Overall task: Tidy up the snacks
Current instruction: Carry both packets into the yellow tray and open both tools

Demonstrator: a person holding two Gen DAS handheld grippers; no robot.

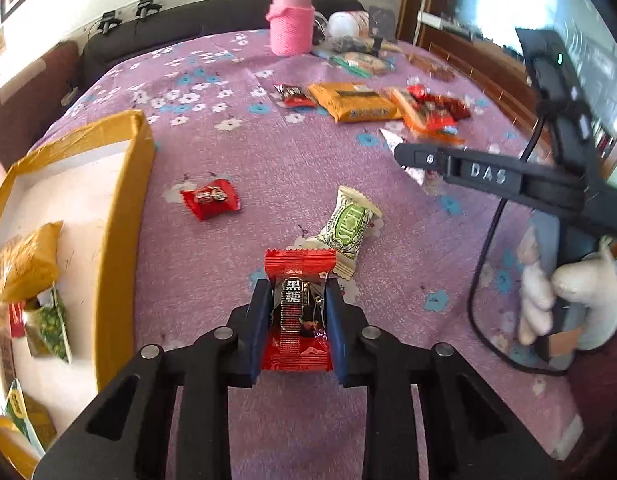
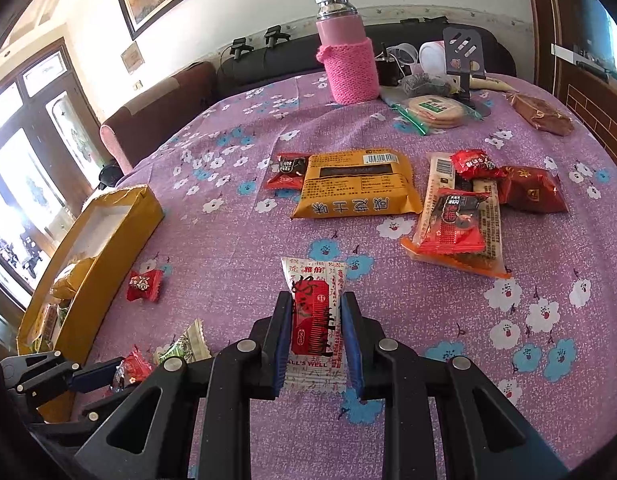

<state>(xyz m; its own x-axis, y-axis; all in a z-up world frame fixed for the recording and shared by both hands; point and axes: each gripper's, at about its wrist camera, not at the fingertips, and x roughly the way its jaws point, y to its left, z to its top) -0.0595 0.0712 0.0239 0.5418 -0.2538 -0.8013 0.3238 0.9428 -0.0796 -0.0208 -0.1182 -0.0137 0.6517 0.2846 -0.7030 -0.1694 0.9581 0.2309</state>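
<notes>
My left gripper [image 1: 296, 284] is shut on a red black-sugar candy packet [image 1: 298, 312], held above the purple tablecloth. My right gripper [image 2: 316, 300] is shut on a white and red snack packet [image 2: 314, 320]. The yellow cardboard box [image 1: 124, 200] lies to the left with several snacks inside; it also shows in the right wrist view [image 2: 120, 224]. A small red candy [image 1: 210, 199] and a green and white packet [image 1: 348, 228] lie loose ahead of the left gripper. Farther off lie an orange packet [image 2: 356, 188] and red packets [image 2: 452, 224].
A pink knit-covered bottle [image 2: 348, 64] stands at the table's far side, beside cups, a bag of biscuits [image 2: 436, 110] and a phone stand [image 2: 464, 60]. A dark sofa runs behind the table. The right gripper's finger [image 1: 468, 168] and gloved hand cross the left wrist view.
</notes>
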